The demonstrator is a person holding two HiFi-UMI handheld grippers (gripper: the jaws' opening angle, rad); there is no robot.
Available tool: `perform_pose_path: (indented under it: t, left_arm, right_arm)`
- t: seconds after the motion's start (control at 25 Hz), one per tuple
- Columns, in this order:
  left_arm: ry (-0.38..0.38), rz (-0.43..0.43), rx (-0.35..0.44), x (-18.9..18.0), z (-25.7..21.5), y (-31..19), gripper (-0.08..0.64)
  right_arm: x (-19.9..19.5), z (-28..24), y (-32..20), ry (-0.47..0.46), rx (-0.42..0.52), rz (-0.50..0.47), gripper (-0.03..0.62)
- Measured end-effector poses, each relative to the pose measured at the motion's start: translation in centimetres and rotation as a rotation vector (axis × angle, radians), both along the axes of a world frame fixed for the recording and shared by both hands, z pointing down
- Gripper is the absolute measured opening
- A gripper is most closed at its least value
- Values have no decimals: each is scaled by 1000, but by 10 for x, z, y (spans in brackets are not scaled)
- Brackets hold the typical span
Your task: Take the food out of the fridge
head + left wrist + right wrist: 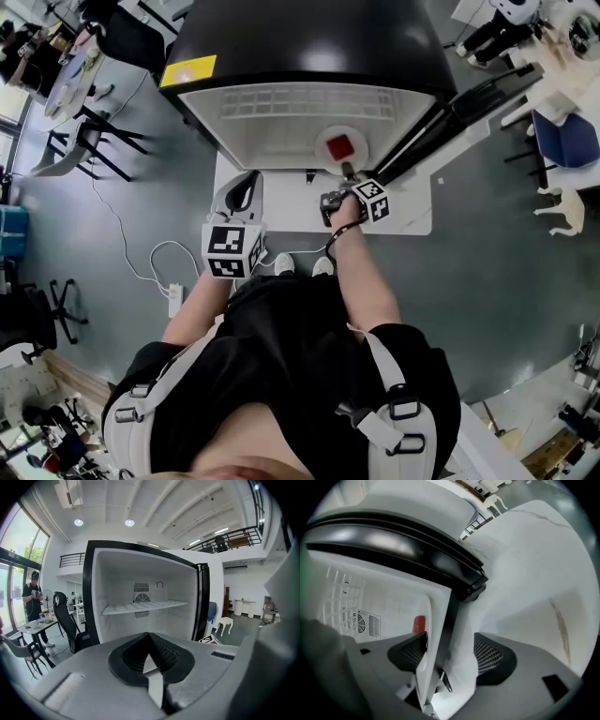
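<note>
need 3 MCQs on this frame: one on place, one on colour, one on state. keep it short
1. What stands between the right tongs?
A) a bottle
B) the edge of the fridge door
C) nothing

2. What colour is the food?
A) red
B) green
C) yellow

3. How do the left tongs stand?
A) wide apart
B) together, empty
C) closed on a cup

Key:
1 B: the right gripper view shows the door's edge filling the gap between the two pads.
2 A: it shows red against the white interior in the head view.
3 B: in the left gripper view the pads meet with nothing between them.
</note>
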State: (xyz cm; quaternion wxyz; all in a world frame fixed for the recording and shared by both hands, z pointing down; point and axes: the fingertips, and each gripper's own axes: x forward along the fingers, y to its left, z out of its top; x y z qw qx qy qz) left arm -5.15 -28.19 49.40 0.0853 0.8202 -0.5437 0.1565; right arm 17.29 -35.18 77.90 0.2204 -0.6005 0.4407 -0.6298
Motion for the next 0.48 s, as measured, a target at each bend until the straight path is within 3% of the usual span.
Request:
perform_pose_path:
  t: [0.08,0.28,0.48]
  left_arm:
    - [-2,8,-1,3,0,2,3]
    - [-4,30,1,11,0,6,3]
    - [-8,50,2,19,-1,9,3]
  right_arm:
    - [-3,-3,5,-13,24,-21,287]
    - [-9,-17,8,-33,97,-65,79]
    - [-8,-29,11,-62,162,-77,34]
